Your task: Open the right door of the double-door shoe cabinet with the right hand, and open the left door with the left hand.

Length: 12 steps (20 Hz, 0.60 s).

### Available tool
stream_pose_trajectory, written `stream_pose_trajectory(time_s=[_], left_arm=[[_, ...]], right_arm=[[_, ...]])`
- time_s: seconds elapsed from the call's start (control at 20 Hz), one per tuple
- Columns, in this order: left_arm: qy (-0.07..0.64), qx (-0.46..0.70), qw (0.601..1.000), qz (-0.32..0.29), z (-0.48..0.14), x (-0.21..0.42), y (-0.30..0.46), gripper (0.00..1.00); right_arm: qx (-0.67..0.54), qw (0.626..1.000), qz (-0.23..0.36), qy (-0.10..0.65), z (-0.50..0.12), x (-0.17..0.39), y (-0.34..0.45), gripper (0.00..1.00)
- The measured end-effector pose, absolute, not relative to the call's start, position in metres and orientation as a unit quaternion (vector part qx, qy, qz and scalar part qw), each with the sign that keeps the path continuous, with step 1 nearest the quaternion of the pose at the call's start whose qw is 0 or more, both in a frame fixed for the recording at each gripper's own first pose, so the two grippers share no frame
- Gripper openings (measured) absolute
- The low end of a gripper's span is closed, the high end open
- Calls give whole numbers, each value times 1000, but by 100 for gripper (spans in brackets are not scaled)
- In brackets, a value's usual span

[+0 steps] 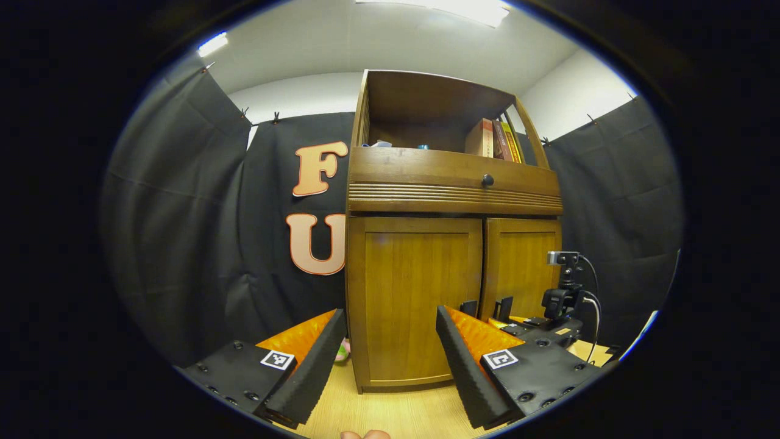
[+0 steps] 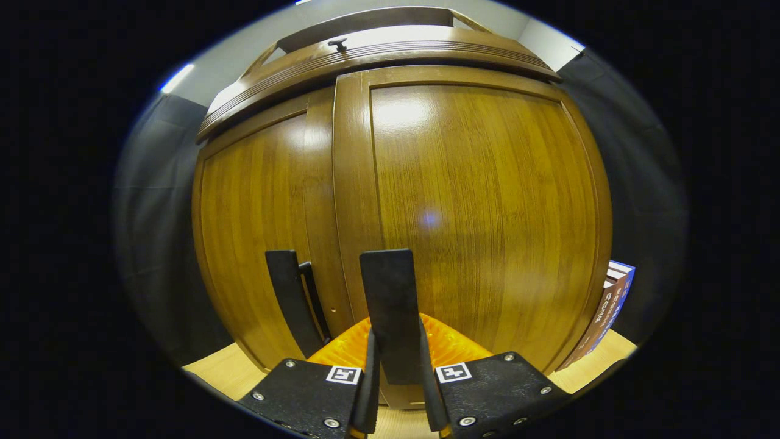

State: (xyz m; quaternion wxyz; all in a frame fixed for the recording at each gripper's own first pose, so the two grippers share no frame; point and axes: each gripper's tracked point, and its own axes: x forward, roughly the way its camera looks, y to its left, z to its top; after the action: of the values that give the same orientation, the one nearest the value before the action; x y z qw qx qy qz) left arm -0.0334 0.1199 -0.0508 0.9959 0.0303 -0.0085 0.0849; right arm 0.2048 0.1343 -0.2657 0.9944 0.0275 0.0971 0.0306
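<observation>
Wooden shoe cabinet [image 1: 426,274] ahead of wide left claw [image 1: 387,360], apart.

Left gripper view faces the shoe cabinet [image 1: 451,244] from farther back; right gripper view sits close against its doors [image 2: 402,207], shared.

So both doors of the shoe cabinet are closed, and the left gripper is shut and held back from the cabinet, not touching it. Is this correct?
Not quite. The left gripper is open, with its two fingers wide apart, as the left gripper view shows. The rest stands: the left door and the right door are closed, and that gripper is held back from the cabinet, not touching it.
</observation>
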Motion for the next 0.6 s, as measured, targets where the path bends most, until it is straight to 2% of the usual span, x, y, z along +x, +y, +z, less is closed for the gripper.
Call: stream_pose_trajectory(time_s=[0.05,0.6], left_arm=[[-10,30,996,89,-50,-34,121,94],[-12,24,994,103,-48,-43,119,95]], right_arm=[[26,994,36,97,-265,199,134,29],[37,994,68,81,-248,122,113,29]])
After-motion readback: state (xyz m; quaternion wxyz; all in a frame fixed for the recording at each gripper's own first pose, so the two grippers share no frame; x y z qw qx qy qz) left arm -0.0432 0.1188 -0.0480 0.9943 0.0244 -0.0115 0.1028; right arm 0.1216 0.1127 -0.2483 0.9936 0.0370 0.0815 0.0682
